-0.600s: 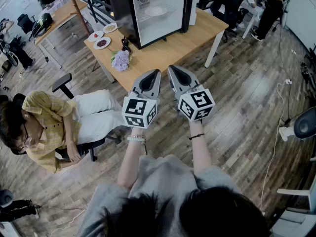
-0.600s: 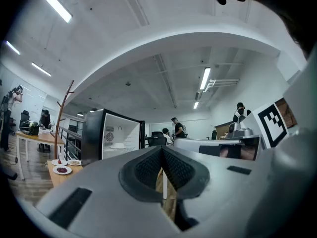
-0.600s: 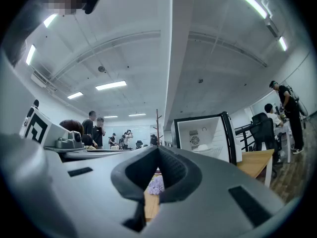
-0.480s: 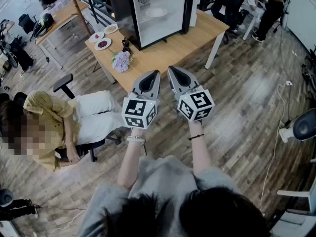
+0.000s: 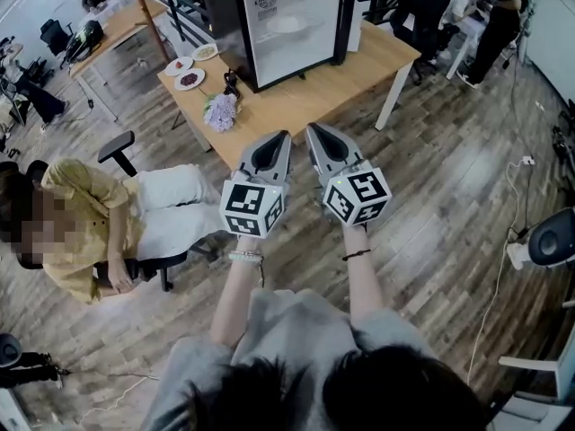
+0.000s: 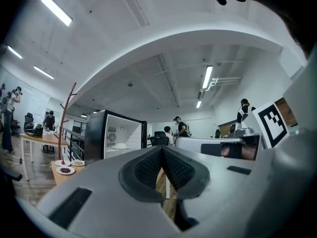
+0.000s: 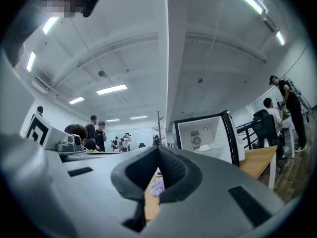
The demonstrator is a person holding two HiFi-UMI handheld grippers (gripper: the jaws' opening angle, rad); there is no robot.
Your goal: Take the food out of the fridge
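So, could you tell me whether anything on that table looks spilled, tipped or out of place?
Nothing stands out. The fridge stands upright on the table, the small plates sit flat by its corner, and the purple flowers sit near them.

The left hand-held gripper (image 6: 162,152) has its dark ribbed pads (image 6: 146,170) meeting at the tips, with nothing between them. A sliver of wooden bench (image 6: 160,183) shows through the gap below. At ten o'clock stands the open fridge (image 6: 94,138), with pale food (image 6: 120,146) on its shelf. At eight o'clock, two plates (image 6: 65,170) sit on the bench.
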